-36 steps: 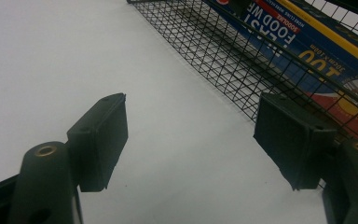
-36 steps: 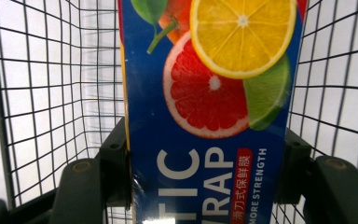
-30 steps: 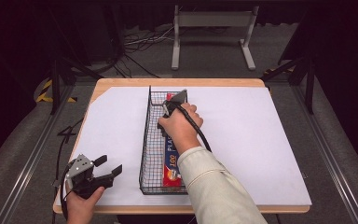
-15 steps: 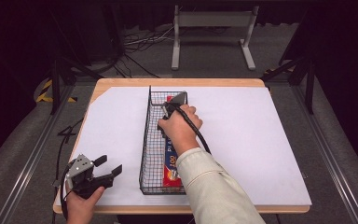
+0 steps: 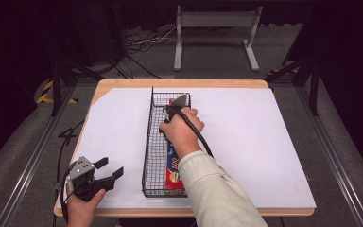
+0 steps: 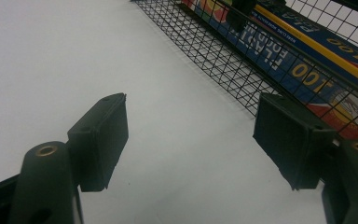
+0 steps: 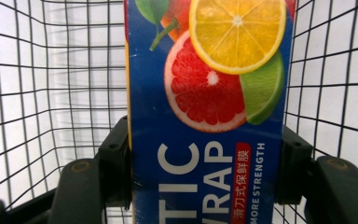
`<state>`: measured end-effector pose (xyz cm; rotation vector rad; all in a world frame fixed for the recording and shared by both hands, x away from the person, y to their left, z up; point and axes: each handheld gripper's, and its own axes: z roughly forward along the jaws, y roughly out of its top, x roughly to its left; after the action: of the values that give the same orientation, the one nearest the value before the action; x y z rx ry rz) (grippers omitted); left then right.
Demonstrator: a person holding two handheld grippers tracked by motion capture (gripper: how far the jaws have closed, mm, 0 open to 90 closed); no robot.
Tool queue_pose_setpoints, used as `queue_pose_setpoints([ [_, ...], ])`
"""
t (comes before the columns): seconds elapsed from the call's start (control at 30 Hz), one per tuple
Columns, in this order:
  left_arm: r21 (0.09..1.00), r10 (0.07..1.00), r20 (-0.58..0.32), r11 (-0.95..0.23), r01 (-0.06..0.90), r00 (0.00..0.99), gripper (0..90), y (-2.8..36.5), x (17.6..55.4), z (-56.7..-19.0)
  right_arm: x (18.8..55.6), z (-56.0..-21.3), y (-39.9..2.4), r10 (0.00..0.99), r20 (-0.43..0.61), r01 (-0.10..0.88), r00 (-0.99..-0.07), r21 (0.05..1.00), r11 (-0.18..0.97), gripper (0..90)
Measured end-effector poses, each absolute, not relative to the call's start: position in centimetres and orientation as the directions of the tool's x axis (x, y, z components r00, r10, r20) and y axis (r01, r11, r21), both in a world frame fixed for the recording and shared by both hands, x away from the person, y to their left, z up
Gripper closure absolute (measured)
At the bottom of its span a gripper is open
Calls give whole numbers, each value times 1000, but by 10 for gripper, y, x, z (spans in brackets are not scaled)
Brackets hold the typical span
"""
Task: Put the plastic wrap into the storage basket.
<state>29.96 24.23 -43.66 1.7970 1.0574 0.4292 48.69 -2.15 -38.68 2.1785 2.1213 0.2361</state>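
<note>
White-covered surface (image 5: pixel 264 142) in a dark room: right gripper (image 5: pixel 170 113) clamping a box of plastic wrap (image 7: pixel 209 116) inside the wire basket (image 5: pixel 147 156).

Box is lying lengthwise in the basket, pads pressing both long sides. Left gripper (image 5: pixel 108 169) is idling near the front-left corner, jaws apart, holding nothing. Judging a lift is coming: raise it straight and level, keeping the box ends off the mesh walls so nothing is snagging.

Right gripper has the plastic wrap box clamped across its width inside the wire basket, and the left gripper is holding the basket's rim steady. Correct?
Not quite. The left gripper holds nothing: its jaws stand open over the white table cover, apart from the wire basket, as the left gripper view shows. The right gripper does clamp the plastic wrap box.
</note>
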Motion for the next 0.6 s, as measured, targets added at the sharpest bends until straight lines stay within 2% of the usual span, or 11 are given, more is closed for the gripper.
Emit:
queue_pose_setpoints([
  [0.27,867,815,-165,-148,475,555,265,244,300,-437,485,-388,-18,1000,28,981,14,194,-20,355],
  [0.47,866,812,-164,-153,476,560,265,241,302,-437,483,-381,-20,999,53,971,14,240,-26,312],
  [0.6,864,810,-172,-150,481,561,265,241,305,-438,480,-374,-19,999,42,958,-23,287,10,282],
])
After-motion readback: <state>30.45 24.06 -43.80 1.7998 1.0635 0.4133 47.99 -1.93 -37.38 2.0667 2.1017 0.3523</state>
